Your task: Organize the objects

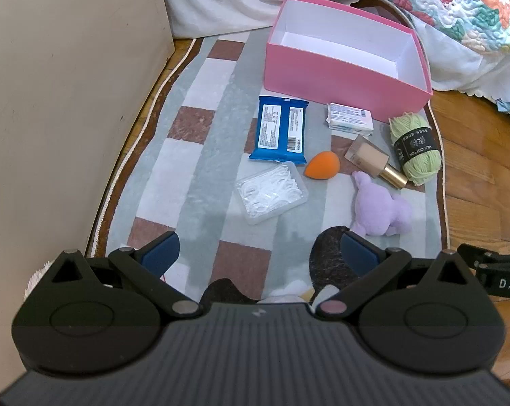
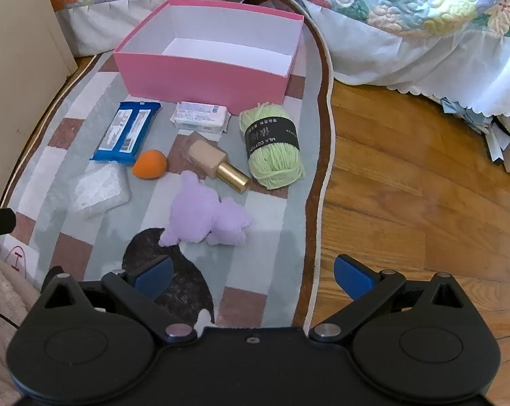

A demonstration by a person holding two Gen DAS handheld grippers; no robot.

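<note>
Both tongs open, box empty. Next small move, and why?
Probably lower the right tongs onto the purple plush: it lies nearest them, and the pink box holds nothing yet. The left tongs are open too, nearest the floss case.

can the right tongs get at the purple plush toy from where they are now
Probably yes. The right tongs are open and empty, and the purple plush toy lies just ahead on the rug with nothing between them.

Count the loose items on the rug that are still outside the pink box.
7, all in front of the empty pink box: blue wipes pack, white tissue pack, green yarn, foundation bottle, orange sponge, clear floss-pick case, purple plush.
</note>
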